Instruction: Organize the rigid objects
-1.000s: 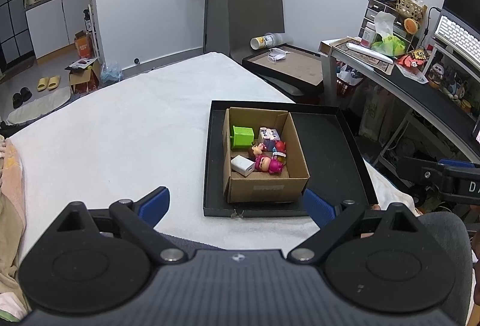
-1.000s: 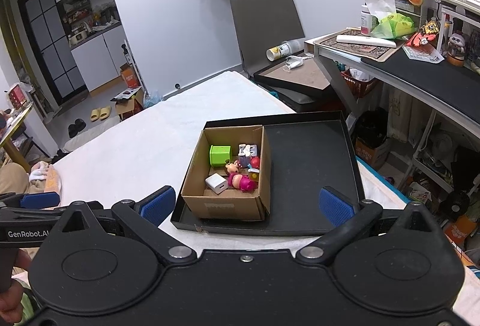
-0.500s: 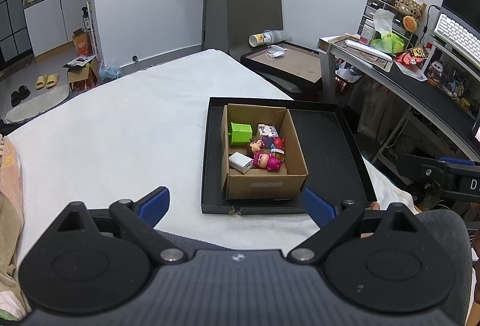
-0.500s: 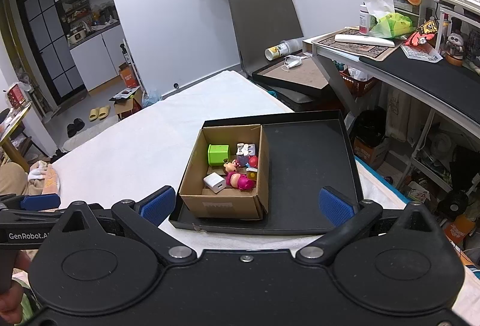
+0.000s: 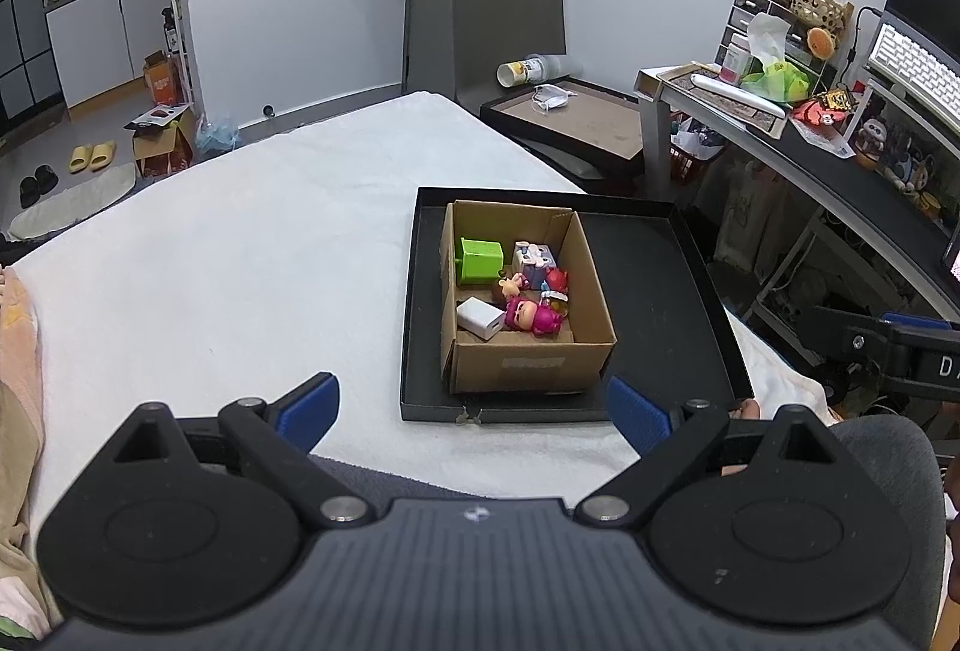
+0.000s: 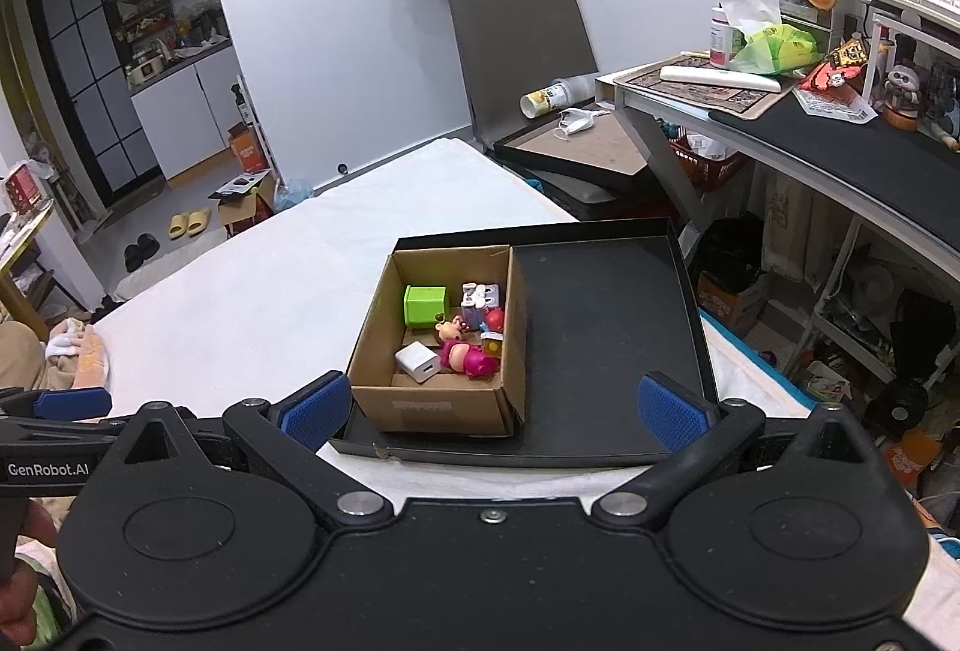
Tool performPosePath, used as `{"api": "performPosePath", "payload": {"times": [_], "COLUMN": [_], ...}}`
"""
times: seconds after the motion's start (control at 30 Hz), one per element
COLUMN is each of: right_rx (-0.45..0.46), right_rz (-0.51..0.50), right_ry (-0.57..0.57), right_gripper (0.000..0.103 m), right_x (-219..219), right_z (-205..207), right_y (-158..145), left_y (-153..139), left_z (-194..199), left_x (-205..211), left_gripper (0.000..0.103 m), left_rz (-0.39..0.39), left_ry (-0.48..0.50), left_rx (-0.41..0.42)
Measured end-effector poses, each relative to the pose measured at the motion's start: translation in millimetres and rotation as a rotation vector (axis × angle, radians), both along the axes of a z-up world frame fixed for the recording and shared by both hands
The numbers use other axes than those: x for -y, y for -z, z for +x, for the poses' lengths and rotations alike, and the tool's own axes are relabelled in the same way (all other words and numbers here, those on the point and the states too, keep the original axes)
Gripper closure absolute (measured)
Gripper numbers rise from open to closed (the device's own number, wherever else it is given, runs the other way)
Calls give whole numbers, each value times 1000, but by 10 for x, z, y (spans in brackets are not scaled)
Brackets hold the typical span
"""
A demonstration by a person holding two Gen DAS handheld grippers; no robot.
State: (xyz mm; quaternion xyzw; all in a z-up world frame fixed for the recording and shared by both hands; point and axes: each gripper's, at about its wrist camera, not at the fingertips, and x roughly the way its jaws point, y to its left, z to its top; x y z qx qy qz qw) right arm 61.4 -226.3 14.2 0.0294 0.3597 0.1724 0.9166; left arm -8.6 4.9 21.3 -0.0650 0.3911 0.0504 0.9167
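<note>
An open cardboard box (image 5: 528,369) (image 6: 432,408) stands in the left part of a shallow black tray (image 5: 660,291) (image 6: 600,321) on the white-covered bed. In the box lie a green cube (image 5: 480,261) (image 6: 425,304), a white charger block (image 5: 479,318) (image 6: 418,362), a pink doll figure (image 5: 531,316) (image 6: 471,356), a small pig figure (image 6: 451,332) and other small toys. My left gripper (image 5: 474,408) is open and empty, held back from the tray's near edge. My right gripper (image 6: 489,405) is open and empty, near the box's front.
The white bed surface (image 5: 240,255) stretches left of the tray. A cluttered desk (image 6: 840,135) stands at the right, a grey chair (image 5: 510,9) and a framed board (image 5: 576,123) behind. The other gripper shows at the left edge of the right wrist view (image 6: 54,405).
Both views have shifted slightly; the box and tray sit a little higher and closer in the left wrist view. Both grippers stay open and empty. The toys have not moved.
</note>
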Motion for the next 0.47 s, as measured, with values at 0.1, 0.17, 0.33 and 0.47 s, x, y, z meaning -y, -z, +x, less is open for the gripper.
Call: {"api": "performPosePath", "payload": {"times": [0.1, 0.17, 0.33, 0.47], "right_rx": [-2, -5, -13, -21], "right_rz": [-3, -4, -6, -7], "right_ry": [1, 1, 3, 5], "right_gripper": [0, 0, 0, 0], "right_x": [10, 8, -8, -25], "right_z": [3, 5, 32, 57], "right_y": [10, 20, 56, 96], "left_y": [11, 17, 28, 53], "left_z": [13, 14, 12, 47], "left_x": [7, 11, 23, 17], "left_gripper": [8, 8, 8, 8], "left_rz": [0, -2, 2, -5], "left_ry": [3, 4, 8, 13], "left_rx": [-1, 2, 8, 2]}}
